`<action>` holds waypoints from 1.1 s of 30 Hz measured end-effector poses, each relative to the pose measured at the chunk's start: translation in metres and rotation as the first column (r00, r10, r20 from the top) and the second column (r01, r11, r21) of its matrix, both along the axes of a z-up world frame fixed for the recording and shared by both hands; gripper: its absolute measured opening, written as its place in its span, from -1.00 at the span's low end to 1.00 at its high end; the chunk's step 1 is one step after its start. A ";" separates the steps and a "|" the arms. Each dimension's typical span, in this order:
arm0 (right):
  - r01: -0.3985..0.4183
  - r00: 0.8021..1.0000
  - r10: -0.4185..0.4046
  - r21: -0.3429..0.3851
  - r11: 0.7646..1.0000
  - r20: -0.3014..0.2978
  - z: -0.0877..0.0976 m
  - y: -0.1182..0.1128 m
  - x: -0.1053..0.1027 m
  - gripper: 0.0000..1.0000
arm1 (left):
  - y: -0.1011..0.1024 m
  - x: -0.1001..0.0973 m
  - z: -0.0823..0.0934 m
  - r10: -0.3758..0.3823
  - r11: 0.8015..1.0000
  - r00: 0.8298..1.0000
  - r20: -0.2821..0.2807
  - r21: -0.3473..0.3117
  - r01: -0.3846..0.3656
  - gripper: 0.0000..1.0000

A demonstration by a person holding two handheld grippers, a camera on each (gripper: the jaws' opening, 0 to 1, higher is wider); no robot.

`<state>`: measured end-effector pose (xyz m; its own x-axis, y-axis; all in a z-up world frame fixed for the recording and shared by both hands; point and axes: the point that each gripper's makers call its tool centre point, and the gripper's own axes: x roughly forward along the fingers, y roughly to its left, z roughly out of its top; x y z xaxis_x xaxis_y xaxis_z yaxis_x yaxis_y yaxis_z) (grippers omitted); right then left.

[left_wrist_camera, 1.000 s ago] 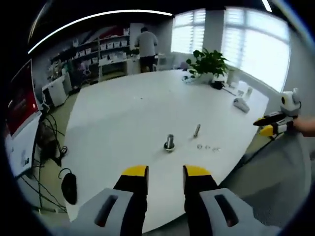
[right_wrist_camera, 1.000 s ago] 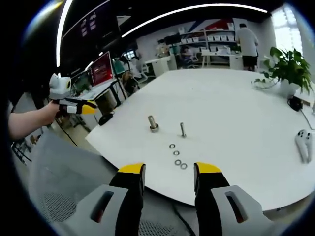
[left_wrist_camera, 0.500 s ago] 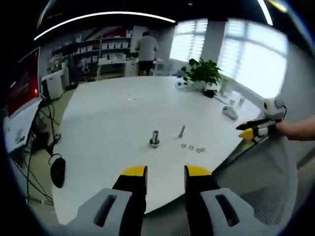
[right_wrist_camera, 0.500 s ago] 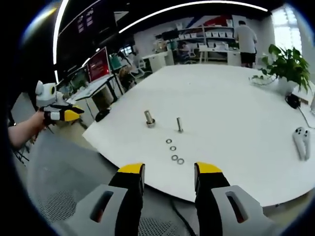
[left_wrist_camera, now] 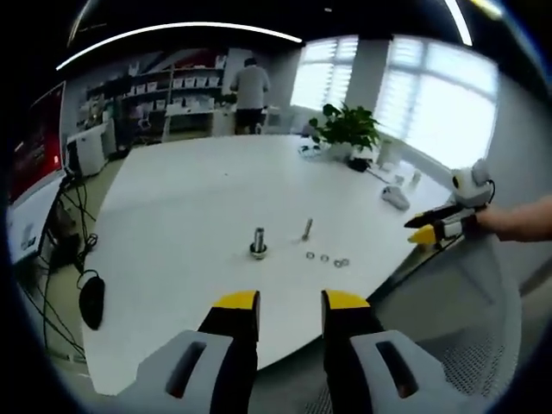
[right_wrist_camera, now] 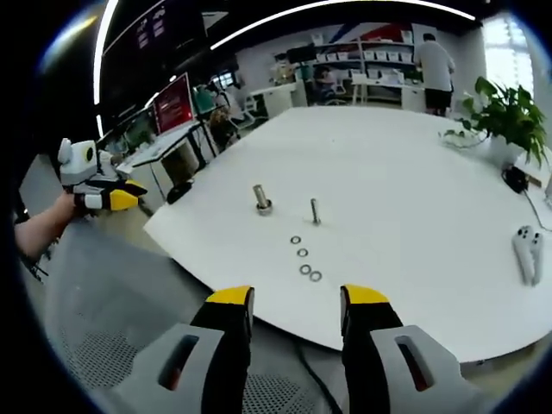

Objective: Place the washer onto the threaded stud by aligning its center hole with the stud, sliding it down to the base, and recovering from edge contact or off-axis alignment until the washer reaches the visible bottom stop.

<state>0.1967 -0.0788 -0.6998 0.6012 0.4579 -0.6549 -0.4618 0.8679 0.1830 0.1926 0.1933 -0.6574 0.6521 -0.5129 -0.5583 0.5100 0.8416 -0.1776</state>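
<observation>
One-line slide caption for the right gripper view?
Open right tool held off the white table, facing four small metal washers and two upright threaded studs.

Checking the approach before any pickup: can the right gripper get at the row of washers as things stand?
Probably yes. The right gripper is open, off the table edge, and the washers lie just ahead of its jaws with nothing between. It still must advance.
</observation>
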 end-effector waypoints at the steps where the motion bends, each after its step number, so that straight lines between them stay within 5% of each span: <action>1: 0.001 1.000 -0.001 0.001 1.000 -0.002 -0.001 0.000 0.000 -0.16 | 0.000 -0.001 -0.003 0.005 1.000 1.000 -0.001 0.000 -0.005 -0.47; 5: 0.003 1.000 -0.003 -0.002 1.000 -0.011 -0.002 -0.001 -0.002 -0.16 | 0.001 -0.005 -0.009 -0.026 0.995 0.999 0.035 0.094 0.023 -0.52; 10: 0.007 1.000 -0.007 -0.002 1.000 -0.008 -0.001 -0.001 -0.001 -0.16 | 0.003 -0.002 -0.007 0.004 1.000 1.000 0.010 0.009 -0.004 -0.47; 14: 0.000 1.000 0.000 -0.007 1.000 -0.007 -0.002 -0.001 -0.001 -0.16 | 0.000 -0.003 -0.007 -0.014 0.999 0.999 0.035 0.052 0.012 -0.46; 18: 0.009 1.000 -0.009 -0.007 1.000 -0.014 -0.003 -0.002 -0.001 -0.16 | 0.002 -0.002 -0.011 -0.002 1.000 1.000 0.000 0.020 0.002 -0.42; 24: 0.012 1.000 -0.012 -0.018 1.000 -0.014 -0.004 -0.004 -0.001 -0.16 | 0.001 -0.002 -0.008 -0.009 0.999 1.000 0.023 0.034 0.008 -0.44; 33: -0.063 0.997 0.060 -0.053 0.997 -0.049 -0.010 0.004 -0.007 -0.16 | 0.003 -0.002 -0.010 0.001 0.999 1.000 0.016 0.037 -0.002 -0.44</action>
